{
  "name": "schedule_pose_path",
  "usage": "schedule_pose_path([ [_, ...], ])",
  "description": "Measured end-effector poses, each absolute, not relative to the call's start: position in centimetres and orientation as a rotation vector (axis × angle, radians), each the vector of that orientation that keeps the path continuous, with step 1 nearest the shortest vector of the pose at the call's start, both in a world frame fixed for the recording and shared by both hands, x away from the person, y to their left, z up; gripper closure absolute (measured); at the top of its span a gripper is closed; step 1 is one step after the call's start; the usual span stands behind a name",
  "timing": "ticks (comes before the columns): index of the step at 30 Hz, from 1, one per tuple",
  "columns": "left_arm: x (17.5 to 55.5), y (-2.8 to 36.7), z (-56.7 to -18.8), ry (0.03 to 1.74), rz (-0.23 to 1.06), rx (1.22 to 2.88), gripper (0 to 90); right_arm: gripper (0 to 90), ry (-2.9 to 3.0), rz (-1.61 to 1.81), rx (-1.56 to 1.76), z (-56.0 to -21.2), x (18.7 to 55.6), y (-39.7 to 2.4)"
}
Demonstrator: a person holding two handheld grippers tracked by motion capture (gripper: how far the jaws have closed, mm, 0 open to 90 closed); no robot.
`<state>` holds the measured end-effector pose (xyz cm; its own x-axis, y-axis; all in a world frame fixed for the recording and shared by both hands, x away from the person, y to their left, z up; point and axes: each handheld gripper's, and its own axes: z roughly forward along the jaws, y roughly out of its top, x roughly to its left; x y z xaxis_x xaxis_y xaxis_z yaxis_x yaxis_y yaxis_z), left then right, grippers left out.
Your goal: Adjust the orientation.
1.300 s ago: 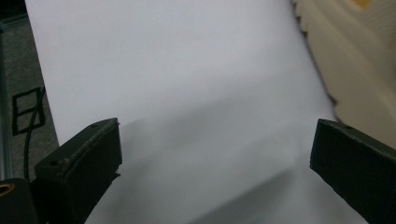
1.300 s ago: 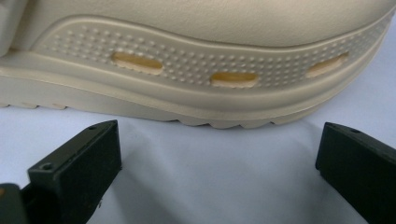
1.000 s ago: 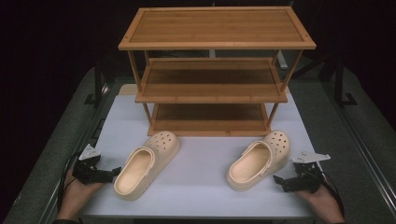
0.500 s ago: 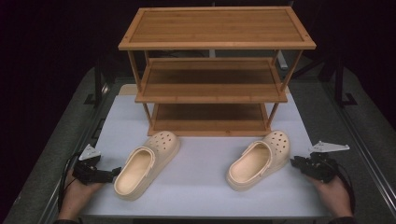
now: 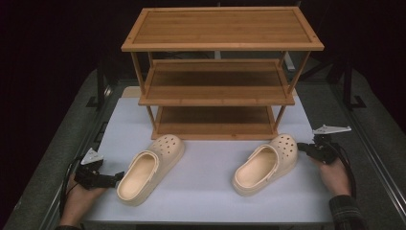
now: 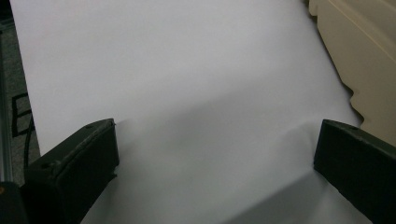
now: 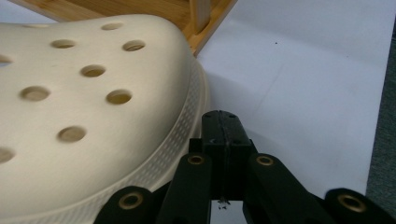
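Two cream clogs lie on the white table in front of a bamboo shoe rack. The left clog has its heel toward me; its edge fills the upper right of the left gripper view. My left gripper is open just left of that clog's heel, its jaws wide apart over bare table. The right clog lies toe toward the rack. My right gripper is shut with nothing in it, its tip right beside the perforated toe of that clog.
The rack has three shelves; its lowest shelf sits just behind the clogs, and one rack leg stands close behind the right clog's toe. Dark grey floor borders the white table on both sides.
My right hand and gripper moved forward along the table's right side, from beside the right clog's heel up to its toe. The left gripper stayed put.
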<state>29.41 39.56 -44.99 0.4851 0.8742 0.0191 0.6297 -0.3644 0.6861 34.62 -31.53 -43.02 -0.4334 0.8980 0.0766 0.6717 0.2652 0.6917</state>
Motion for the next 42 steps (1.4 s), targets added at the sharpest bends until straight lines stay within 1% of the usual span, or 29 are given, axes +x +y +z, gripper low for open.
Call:
schedule_pose_path([
  [8, 29.4, 39.6, -45.0, 1.236, 0.513, 2.117, 0.0, 90.0, 2.218, 0.935, 1.429, -43.3, 36.0, -30.9],
  [16, 29.4, 39.6, -45.0, 1.236, 0.513, 2.116, 0.0, 90.0, 2.255, 0.971, 1.414, -43.3, 35.9, -29.7],
  [21, 29.4, 39.6, -45.0, 1.236, 0.513, 2.116, 0.0, 90.0, 2.327, 0.988, 1.366, -43.3, 35.5, -27.5],
  [25, 29.4, 39.6, -45.0, 1.236, 0.514, 2.115, 0.0, 90.0, 2.42, 0.987, 1.293, -43.4, 35.0, -24.8],
  [28, 29.4, 39.6, -45.0, 1.235, 0.513, 2.116, 0.0, 89.7, 2.44, 0.973, 1.257, -43.4, 34.9, -23.7],
  [33, 29.4, 39.6, -45.0, 1.235, 0.514, 2.116, 0.0, 88.6, 2.436, 0.991, 1.274, -43.3, 34.7, -24.0],
  [34, 29.4, 39.6, -45.0, 1.235, 0.513, 2.115, 0.0, 87.5, 2.439, 0.995, 1.269, -43.1, 34.4, -24.2],
  [37, 29.4, 39.6, -45.0, 1.235, 0.514, 2.115, 0.0, 87.5, 2.44, 0.994, 1.248, -42.9, 33.7, -24.3],
  [42, 29.4, 39.6, -45.0, 1.234, 0.514, 2.115, 0.0, 88.3, 2.473, 0.985, 1.211, -42.6, 31.5, -24.8],
])
